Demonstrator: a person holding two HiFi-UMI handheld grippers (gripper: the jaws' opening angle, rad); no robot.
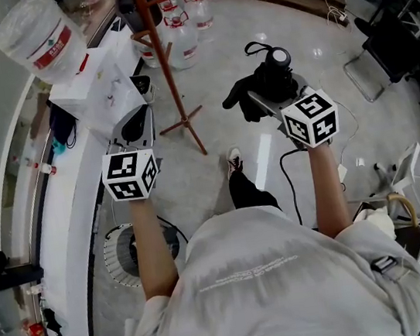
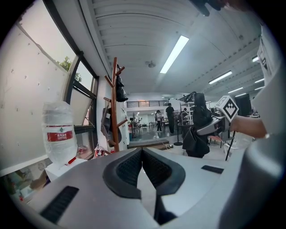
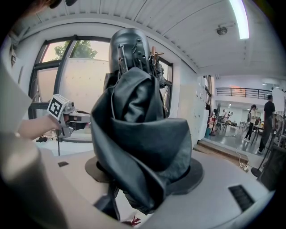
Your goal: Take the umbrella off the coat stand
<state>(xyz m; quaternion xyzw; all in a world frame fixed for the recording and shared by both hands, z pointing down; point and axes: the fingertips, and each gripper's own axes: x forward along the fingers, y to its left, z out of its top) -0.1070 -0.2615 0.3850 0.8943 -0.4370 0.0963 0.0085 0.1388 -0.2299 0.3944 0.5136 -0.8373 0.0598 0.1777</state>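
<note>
Right gripper (image 1: 263, 104) clamps the folded black umbrella (image 3: 138, 120), well apart from the coat stand (image 1: 168, 68) at left. Left gripper (image 2: 142, 152) is closed and empty. Clear jugs (image 1: 182, 34) cluster on the floor beyond the stand.

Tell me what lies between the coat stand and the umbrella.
Only bare floor, as the head view shows; the umbrella is well clear of the coat stand.

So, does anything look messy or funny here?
Only the black umbrella, held in the right gripper: its cloth hangs loose and crumpled instead of being wrapped tight. Nothing looks spilled or broken.
</note>
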